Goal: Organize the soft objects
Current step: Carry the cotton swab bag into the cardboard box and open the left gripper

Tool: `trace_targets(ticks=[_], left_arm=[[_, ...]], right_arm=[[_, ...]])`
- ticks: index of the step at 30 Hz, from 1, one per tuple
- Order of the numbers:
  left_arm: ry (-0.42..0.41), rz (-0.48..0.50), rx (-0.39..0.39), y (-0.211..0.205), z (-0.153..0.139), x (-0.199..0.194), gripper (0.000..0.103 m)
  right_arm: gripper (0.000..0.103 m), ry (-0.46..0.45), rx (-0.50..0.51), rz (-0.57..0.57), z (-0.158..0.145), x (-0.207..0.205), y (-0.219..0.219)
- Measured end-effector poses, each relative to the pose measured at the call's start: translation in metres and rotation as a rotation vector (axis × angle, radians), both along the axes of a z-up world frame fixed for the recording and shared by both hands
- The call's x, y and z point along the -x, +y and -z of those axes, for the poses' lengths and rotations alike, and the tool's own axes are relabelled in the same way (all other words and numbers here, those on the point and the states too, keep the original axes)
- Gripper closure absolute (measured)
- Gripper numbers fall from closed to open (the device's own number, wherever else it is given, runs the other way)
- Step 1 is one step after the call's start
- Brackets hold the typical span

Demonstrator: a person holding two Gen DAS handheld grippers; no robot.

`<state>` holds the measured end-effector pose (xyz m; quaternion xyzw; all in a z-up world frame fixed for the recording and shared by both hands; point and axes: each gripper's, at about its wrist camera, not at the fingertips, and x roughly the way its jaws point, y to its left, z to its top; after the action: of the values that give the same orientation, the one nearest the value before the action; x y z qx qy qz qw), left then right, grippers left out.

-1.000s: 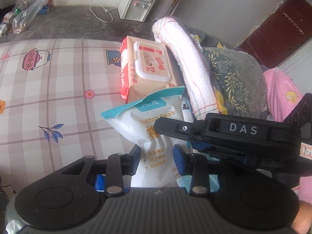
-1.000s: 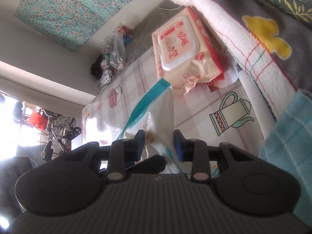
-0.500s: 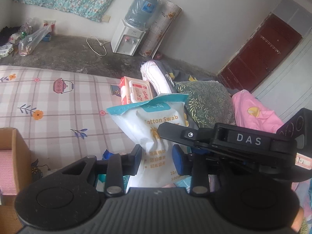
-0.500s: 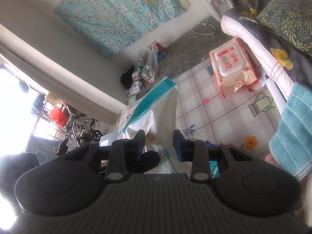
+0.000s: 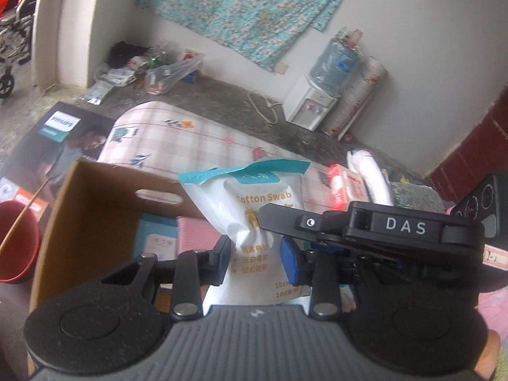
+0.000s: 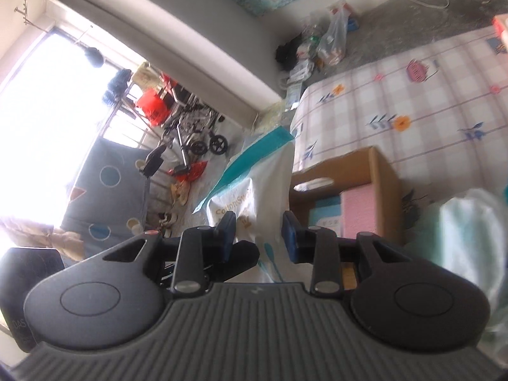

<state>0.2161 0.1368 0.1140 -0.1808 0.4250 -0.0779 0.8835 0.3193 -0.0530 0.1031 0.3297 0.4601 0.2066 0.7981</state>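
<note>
Claws, left (image 5: 257, 261) and right (image 6: 258, 236), pinch one cotton-swab bag (image 5: 254, 209) over checked mat (image 5: 203, 139) (cardboard box (image 5: 95, 209) below).

A white wall (image 5: 428, 47) carries a teal floral cloth (image 5: 241, 9). Below it, on the grey concrete floor (image 5: 228, 95), stand a white water dispenser (image 5: 309, 108) with a blue bottle and a heap of plastic bags (image 5: 168, 73). A checked mat (image 6: 412, 104) covers the floor. A bright window (image 6: 47, 95) glares beside a folded wheelchair (image 6: 193, 133).

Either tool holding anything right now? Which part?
Both grip the cotton swab bag: left tool and right tool each pinch its lower part, teal top free.
</note>
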Motion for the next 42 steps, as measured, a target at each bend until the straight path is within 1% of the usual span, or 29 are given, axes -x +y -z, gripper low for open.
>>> trace_targets(ticks=[3, 5, 8, 12, 16, 17, 18, 19, 21, 24, 28, 31, 32, 33, 34, 35, 36, 37, 39, 41, 42], left_arm=[[0.066, -0.052, -0.035, 0.043, 0.023, -0.006, 0.068], [0.105, -0.067, -0.064, 0.062, 0.038, -0.014, 0.068], [0.155, -0.087, -0.097, 0.086, 0.061, -0.028, 0.068], [0.189, -0.078, -0.158, 0.104, 0.085, -0.051, 0.068], [0.197, -0.058, -0.254, 0.103, 0.105, -0.072, 0.066], [0.208, -0.061, -0.267, 0.104, 0.11, -0.076, 0.064], [0.215, -0.06, -0.27, 0.104, 0.114, -0.078, 0.058], [0.217, -0.056, -0.272, 0.105, 0.116, -0.08, 0.055], [0.223, -0.041, -0.29, 0.103, 0.122, -0.081, 0.055], [0.219, -0.036, -0.309, 0.103, 0.122, -0.078, 0.055], [0.209, -0.039, -0.302, 0.104, 0.112, -0.07, 0.056], [0.198, -0.027, -0.292, 0.102, 0.104, -0.062, 0.055], [0.193, -0.023, -0.29, 0.101, 0.102, -0.058, 0.055], [0.188, -0.015, -0.285, 0.099, 0.1, -0.054, 0.055], [0.187, -0.013, -0.28, 0.099, 0.099, -0.051, 0.054], [0.189, -0.013, -0.276, 0.099, 0.098, -0.048, 0.054], [0.194, -0.013, -0.271, 0.099, 0.099, -0.046, 0.054], [0.2, -0.012, -0.267, 0.098, 0.1, -0.044, 0.054], [0.208, -0.016, -0.259, 0.099, 0.1, -0.04, 0.054], [0.21, -0.023, -0.254, 0.1, 0.099, -0.035, 0.054], [0.208, -0.026, -0.256, 0.1, 0.097, -0.032, 0.053]], right_arm=[[0.072, 0.084, -0.027, -0.039, 0.03, -0.017, 0.047], [0.072, 0.14, -0.048, -0.048, 0.055, -0.03, 0.071], [0.072, 0.225, -0.085, -0.033, 0.092, -0.049, 0.094], [0.071, 0.299, -0.131, 0.015, 0.132, -0.076, 0.104], [0.069, 0.334, -0.165, 0.045, 0.162, -0.098, 0.108], [0.068, 0.355, -0.157, 0.054, 0.171, -0.104, 0.11], [0.063, 0.374, -0.142, 0.07, 0.18, -0.107, 0.11], [0.06, 0.387, -0.128, 0.079, 0.186, -0.109, 0.11], [0.059, 0.406, -0.111, 0.084, 0.199, -0.111, 0.111], [0.059, 0.406, -0.096, 0.085, 0.203, -0.109, 0.11], [0.061, 0.348, -0.065, 0.081, 0.189, -0.109, 0.112], [0.067, 0.292, -0.054, 0.088, 0.179, -0.113, 0.115], [0.068, 0.276, -0.063, 0.084, 0.177, -0.116, 0.116], [0.071, 0.261, -0.071, 0.076, 0.177, -0.119, 0.118], [0.072, 0.249, -0.063, 0.066, 0.176, -0.121, 0.121], [0.072, 0.24, -0.031, 0.056, 0.177, -0.125, 0.124], [0.072, 0.251, -0.002, 0.045, 0.182, -0.127, 0.126], [0.073, 0.279, -0.002, 0.028, 0.191, -0.129, 0.129], [0.078, 0.333, -0.041, 0.009, 0.206, -0.131, 0.13], [0.079, 0.328, -0.05, -0.007, 0.205, -0.131, 0.132], [0.076, 0.324, -0.052, -0.013, 0.202, -0.13, 0.132]])
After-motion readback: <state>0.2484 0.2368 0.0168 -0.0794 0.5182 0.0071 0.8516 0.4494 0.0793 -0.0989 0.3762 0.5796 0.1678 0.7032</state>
